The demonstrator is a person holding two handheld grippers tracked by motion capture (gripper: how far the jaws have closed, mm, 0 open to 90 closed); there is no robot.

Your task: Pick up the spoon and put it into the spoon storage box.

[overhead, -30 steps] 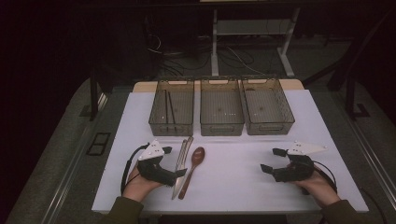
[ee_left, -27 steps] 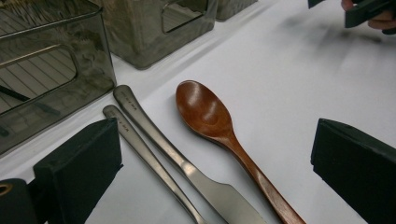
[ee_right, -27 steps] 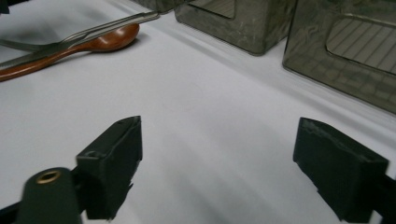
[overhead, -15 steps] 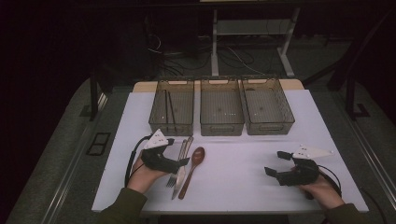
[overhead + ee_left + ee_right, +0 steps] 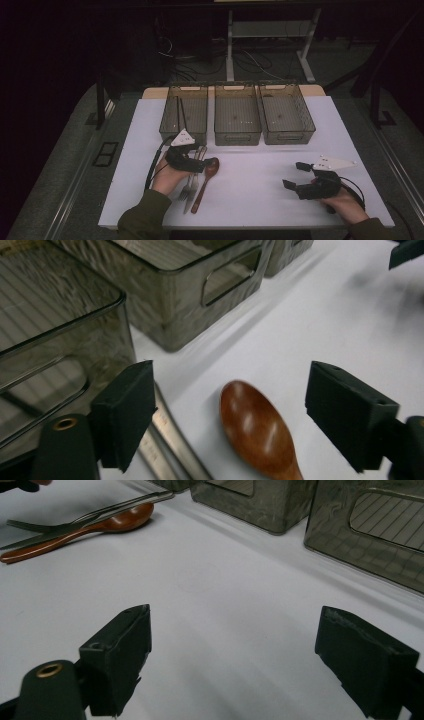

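A brown wooden spoon [image 5: 204, 181] lies on the white table [image 5: 260, 165] beside a metal fork and knife [image 5: 190, 187], their heads toward the bins. My left gripper [image 5: 200, 161] hovers over the heads of this cutlery. In the left gripper view the spoon's bowl [image 5: 256, 426] lies between the jaws of the left gripper [image 5: 237, 410], untouched, and a metal blade [image 5: 172, 442] runs under the left pad. These jaws have just been closing and still stand apart. My right gripper [image 5: 296, 181] rests at the front right, where the right gripper [image 5: 235, 665] is open over bare table.
Three smoky clear bins stand in a row at the back: left [image 5: 183, 116] with thin dark sticks inside, middle [image 5: 236, 131], right [image 5: 285, 131]. In the right gripper view the spoon [image 5: 95, 527] lies far left and bins [image 5: 380, 540] are ahead.
My left hand slid away from the person along the cutlery toward the bins, and its jaws narrowed. The right hand stayed put.
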